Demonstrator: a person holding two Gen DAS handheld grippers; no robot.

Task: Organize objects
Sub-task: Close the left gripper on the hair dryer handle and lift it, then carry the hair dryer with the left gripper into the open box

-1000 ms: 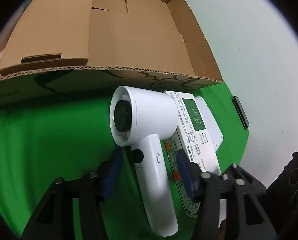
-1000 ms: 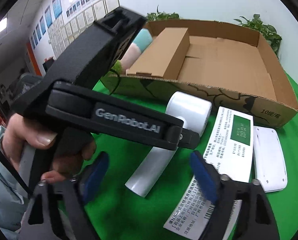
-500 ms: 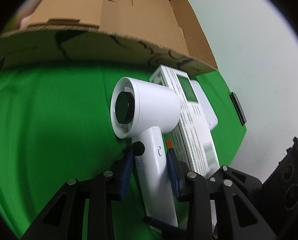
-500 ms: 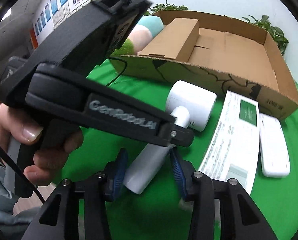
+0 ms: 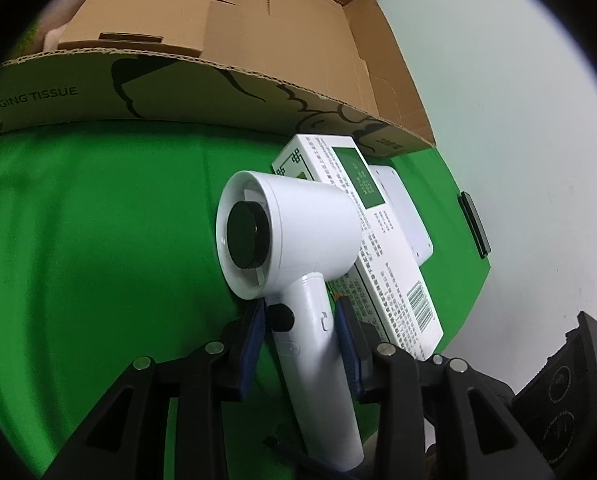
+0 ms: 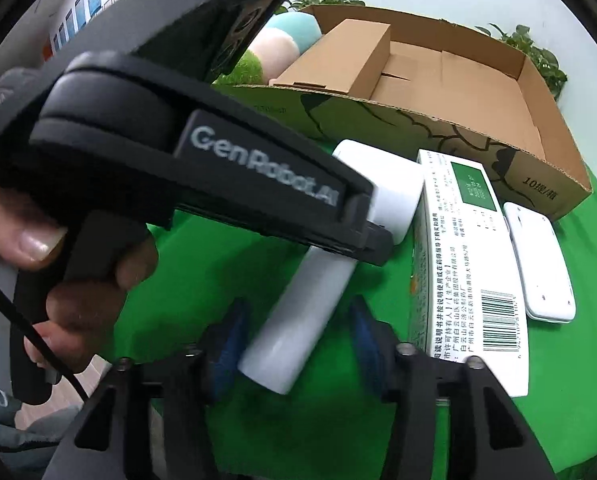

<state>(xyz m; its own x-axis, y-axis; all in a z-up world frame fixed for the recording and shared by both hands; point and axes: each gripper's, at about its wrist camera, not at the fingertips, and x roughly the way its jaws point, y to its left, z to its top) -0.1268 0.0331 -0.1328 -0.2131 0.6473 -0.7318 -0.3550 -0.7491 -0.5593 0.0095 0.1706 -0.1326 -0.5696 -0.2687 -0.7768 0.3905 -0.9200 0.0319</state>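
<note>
A green tabletop (image 5: 98, 240) carried a cardboard box (image 5: 258, 92). In the left wrist view, the left hand-held gripper (image 5: 300, 334) was clamped on the white hair dryer (image 5: 298, 240) handle, beside a medicine box (image 5: 382, 264). In the right wrist view, the right hand-held gripper (image 6: 294, 344) straddled the handle's end, its pads seemingly not pressing it.

The left claw (image 6: 374, 236) hides the middle of the hair dryer (image 6: 310, 304) in the right wrist view.

Hair dryer (image 5: 298, 240) left of carton (image 5: 378, 240), before box (image 5: 258, 92)
</note>
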